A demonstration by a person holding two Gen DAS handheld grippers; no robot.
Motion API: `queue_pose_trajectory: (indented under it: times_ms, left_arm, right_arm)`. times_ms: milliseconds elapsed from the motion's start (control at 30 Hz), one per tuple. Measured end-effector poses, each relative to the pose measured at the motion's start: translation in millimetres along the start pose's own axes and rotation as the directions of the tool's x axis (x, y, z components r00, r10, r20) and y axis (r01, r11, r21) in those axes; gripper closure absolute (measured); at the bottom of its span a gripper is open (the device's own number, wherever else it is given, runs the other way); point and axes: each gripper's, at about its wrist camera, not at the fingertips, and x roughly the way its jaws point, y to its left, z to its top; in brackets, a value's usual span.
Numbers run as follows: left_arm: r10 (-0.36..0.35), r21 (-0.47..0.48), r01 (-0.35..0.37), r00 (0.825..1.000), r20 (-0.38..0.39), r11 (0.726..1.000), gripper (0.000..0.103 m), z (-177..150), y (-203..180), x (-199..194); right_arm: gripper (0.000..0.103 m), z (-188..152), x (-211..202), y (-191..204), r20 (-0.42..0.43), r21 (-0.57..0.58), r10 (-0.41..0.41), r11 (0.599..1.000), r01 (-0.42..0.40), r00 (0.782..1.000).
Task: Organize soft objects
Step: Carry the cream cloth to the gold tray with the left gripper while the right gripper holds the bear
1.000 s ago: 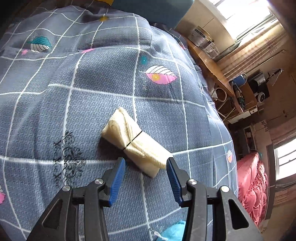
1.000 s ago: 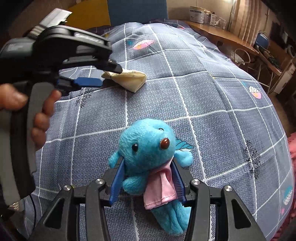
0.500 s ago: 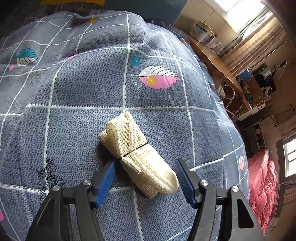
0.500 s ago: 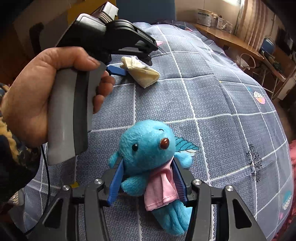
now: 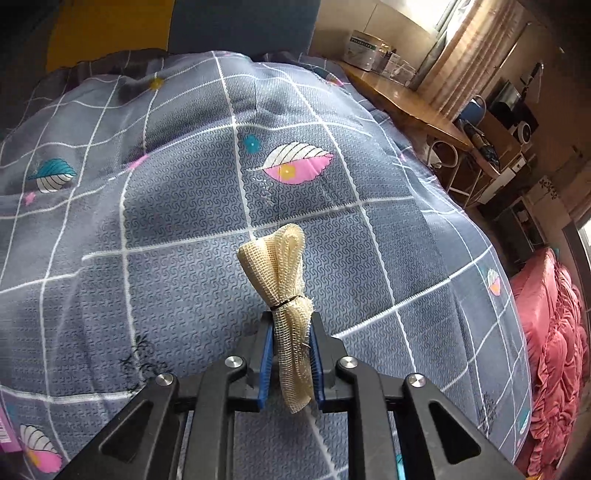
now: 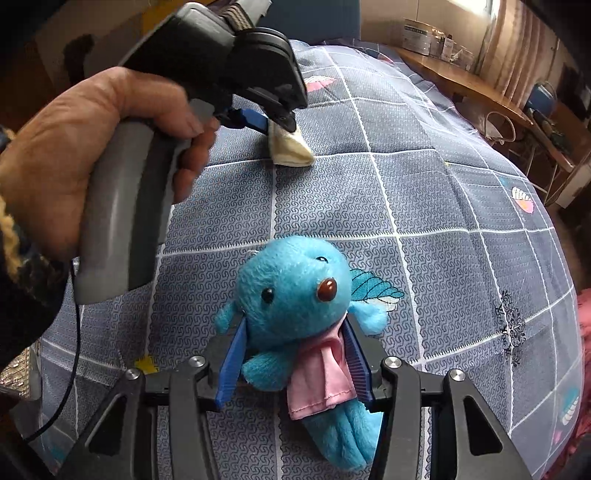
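A cream mesh cloth roll (image 5: pixel 280 266), tied round its middle with a dark band, sticks up from between the blue pads of my left gripper (image 5: pixel 291 325), which is shut on its lower half. The right wrist view shows the same gripper (image 6: pixel 266 122) in a person's hand (image 6: pixel 92 147), with the roll's (image 6: pixel 291 151) end hanging just above the bedspread. A blue plush toy (image 6: pixel 295 288) in a pink skirt lies on its back on the bedspread. My right gripper (image 6: pixel 295 332) is shut on its body, the pads pressing its sides.
Both views look down on a bed with a grey checked bedspread (image 5: pixel 147 221). Along its right side runs a wooden desk (image 5: pixel 406 99) with boxes, and a red quilt (image 5: pixel 554 332) lies lower right. The headboard (image 5: pixel 240 26) is at the far end.
The left jaws went from wide around the lying cloth roll to shut on it. The roll has turned upright and risen off the bedspread. The right gripper and the plush toy have stayed put.
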Motion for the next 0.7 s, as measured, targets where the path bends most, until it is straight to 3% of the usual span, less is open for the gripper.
queue_pose_trajectory:
  times_ms: [133, 267, 400, 600, 700]
  left_arm:
    - [0.001, 0.051, 0.0, 1.0, -0.02, 0.999, 0.086, -25.2, 14.5, -39.0]
    - [0.03, 0.154, -0.02, 0.997, -0.067, 0.988, 0.087, -74.0, 22.1, -77.0]
    - [0.042, 0.222, -0.002, 0.983, -0.176, 0.975, 0.086, -129.5, 29.7, -102.3]
    - [0.063, 0.256, 0.006, 0.963, -0.26, 0.967, 0.084, -183.0, 29.6, -95.7]
    - [0.072, 0.233, -0.014, 0.968, -0.242, 0.972, 0.074, -193.2, 28.3, -85.2]
  right_arm:
    - [0.052, -0.3, 1.0, -2.6, -0.001, 0.006, -0.003, 1.0, 0.003, 1.0]
    - [0.052, 0.2, 0.5, -2.4, 0.0, 0.004, -0.003, 1.0, 0.003, 1.0]
    - [0.052, -1.0, -0.3, -1.6, 0.005, 0.004, -0.002, 1.0, 0.002, 1.0]
    - [0.052, -2.5, -0.9, 5.0, 0.013, -0.028, -0.006, 1.0, 0.006, 1.0]
    - [0.052, -3.3, 0.0, 6.1, 0.014, -0.035, -0.01, 0.999, 0.011, 1.0]
